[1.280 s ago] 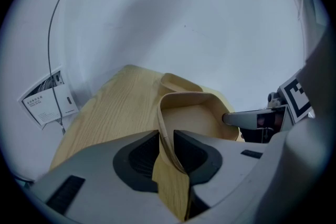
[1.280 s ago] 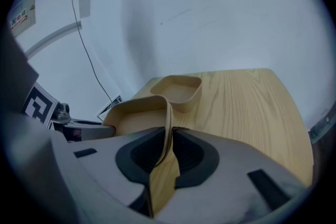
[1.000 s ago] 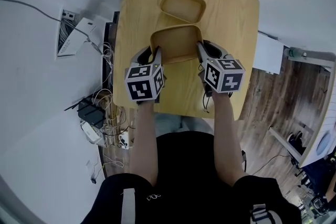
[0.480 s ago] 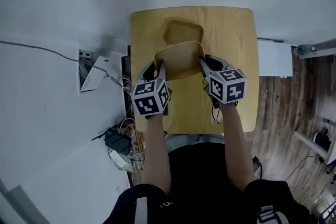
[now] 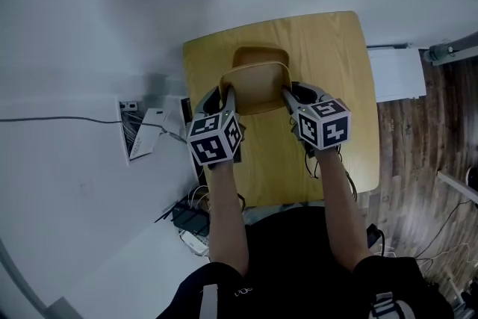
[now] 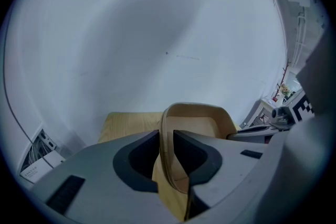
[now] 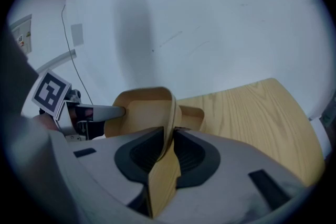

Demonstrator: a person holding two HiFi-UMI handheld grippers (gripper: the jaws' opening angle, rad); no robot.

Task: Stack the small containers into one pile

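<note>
The left gripper (image 5: 227,93) is clamped on the left wall of a tan, shallow rectangular container (image 5: 258,86), held over a second matching container (image 5: 260,52) on the pale wooden desk (image 5: 332,63). The right gripper (image 5: 287,92) pinches the right wall, its jaws having just opened a little. The nesting is probably not done yet: lowering and letting go remain.

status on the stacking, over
Left gripper shut on lifted container; right gripper gripping opposite wall, jaws just opening slightly. Second container just ahead on table. Nothing between.

The right claw (image 7: 169,138), its jaws just opened a little, pinches the tan container (image 7: 140,113) by its wall above the wooden table (image 7: 252,113); a second container (image 7: 192,116) lies just beyond.
</note>
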